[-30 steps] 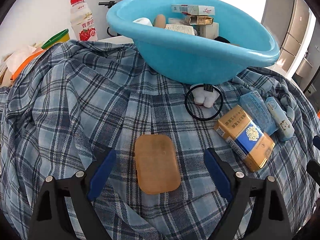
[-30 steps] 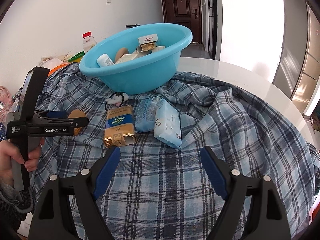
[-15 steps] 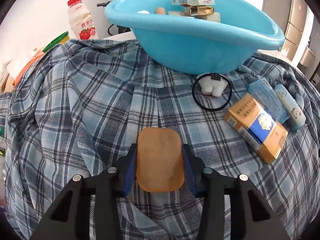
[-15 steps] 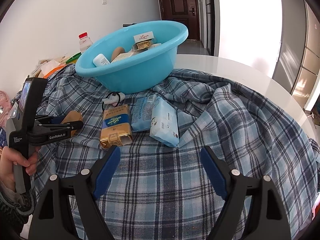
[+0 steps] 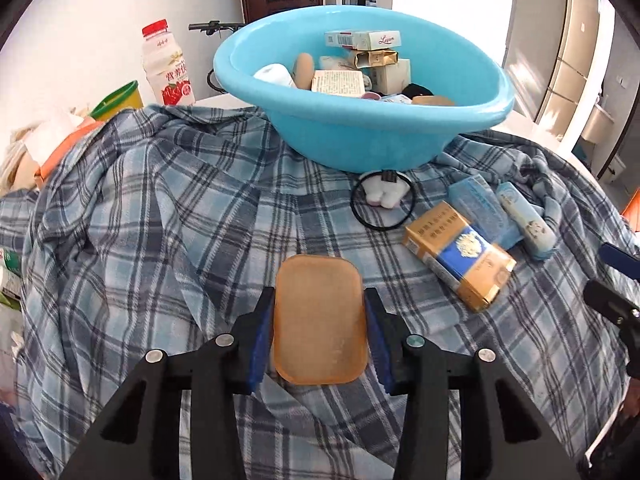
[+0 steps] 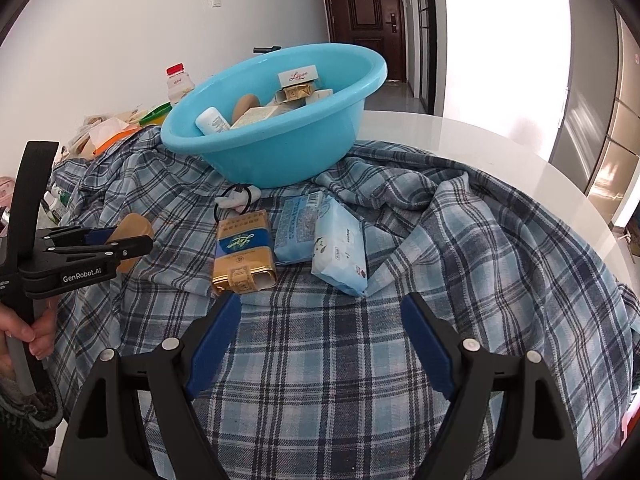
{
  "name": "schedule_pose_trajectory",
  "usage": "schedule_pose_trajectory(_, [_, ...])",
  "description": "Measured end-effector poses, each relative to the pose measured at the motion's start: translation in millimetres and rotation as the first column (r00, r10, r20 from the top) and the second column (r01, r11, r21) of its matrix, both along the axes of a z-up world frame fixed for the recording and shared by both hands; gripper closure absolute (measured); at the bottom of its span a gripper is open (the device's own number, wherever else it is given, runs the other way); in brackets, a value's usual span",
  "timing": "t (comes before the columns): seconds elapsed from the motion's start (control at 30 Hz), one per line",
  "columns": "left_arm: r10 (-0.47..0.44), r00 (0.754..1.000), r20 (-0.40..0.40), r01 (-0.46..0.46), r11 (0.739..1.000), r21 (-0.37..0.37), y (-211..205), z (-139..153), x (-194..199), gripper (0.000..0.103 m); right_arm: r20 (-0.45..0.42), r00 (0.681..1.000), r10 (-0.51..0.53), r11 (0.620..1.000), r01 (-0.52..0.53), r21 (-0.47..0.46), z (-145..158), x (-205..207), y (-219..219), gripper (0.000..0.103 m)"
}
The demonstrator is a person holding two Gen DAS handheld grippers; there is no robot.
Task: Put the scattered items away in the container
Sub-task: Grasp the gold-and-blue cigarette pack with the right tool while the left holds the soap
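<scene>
The tan soap bar (image 5: pixel 319 322) sits clamped in the left gripper (image 5: pixel 319 332), near the blue basin (image 5: pixel 360 136) — pick made; next, carry it over the rim. The right gripper (image 6: pixel 320 344) hangs open — idle.

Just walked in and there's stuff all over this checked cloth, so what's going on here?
A person is tidying loose items into the blue basin, a gripper in each hand. The left gripper is shut on a tan rounded pad. The right gripper hangs open over the plaid cloth, holding nothing. A gold and blue box, two tissue packs and a black hair tie still lie outside the basin.
</scene>
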State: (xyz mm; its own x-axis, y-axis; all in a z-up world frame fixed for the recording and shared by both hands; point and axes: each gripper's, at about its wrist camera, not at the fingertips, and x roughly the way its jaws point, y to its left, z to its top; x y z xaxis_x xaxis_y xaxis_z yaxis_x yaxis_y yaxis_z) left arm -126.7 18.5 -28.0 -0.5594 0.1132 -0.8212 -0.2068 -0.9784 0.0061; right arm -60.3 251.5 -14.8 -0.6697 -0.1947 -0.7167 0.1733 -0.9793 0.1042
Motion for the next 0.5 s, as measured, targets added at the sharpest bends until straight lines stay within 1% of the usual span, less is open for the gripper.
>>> schedule_pose_trajectory(0.17, [-0.002, 1.0, 0.017, 0.002, 1.0, 0.024, 6, -3, 24, 0.058, 0.004, 1.0, 0.027, 1.0, -0.027, 0.001, 0, 3, -10, 0.022])
schedule_pose_trajectory(0.33, [0.001, 1.0, 0.021, -0.001, 0.999, 0.035, 6, -6, 33, 0.058, 0.01, 0.999, 0.036, 0.999, -0.036, -0.006, 0, 4, -13, 0.022])
schedule_pose_trajectory(0.5, [0.02, 1.0, 0.011, -0.02, 0.999, 0.045, 1, -2, 37, 0.058, 0.038, 0.994, 0.102, 0.995, -0.102, -0.019, -6, -6, -31, 0.022])
